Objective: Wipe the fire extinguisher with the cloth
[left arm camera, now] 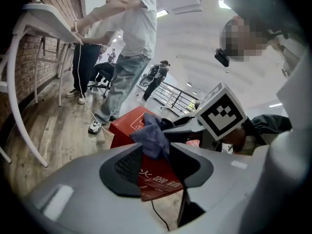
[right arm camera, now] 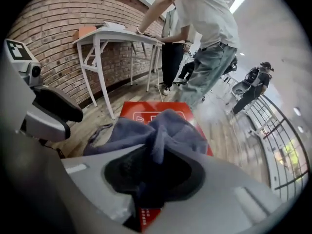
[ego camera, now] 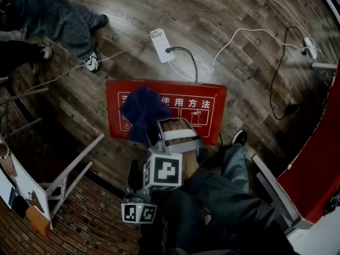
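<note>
We are holding the cloth (right arm camera: 163,128) in the right gripper (right arm camera: 155,162). Its jaws are closed on a bunched fold, and the rest is hanging loose over the left part of the box (ego camera: 204,102). This red box is lying flat on the floor (ego camera: 239,20) just in front of us, with the printed side up. We are judging it to be the extinguisher's case, as no bare cylinder is showing. Whether the cloth is already touching the lid, we cannot tell.

The left gripper (left arm camera: 157,156) is standing open with nothing in it, close beside the right one and pointing at the box.

For a good wipe, we are thinking the loose part should be laid flat on the lid first. It should then be drawn in long strokes from one edge to the other with light pressure. Only fabric should meet the surface, not the hard jaws. Because only a fold is pinched, the grip must be firm. The left gripper could be steadying the near edge so the box is not sliding toward the cables (ego camera: 187,62) behind it.
</note>
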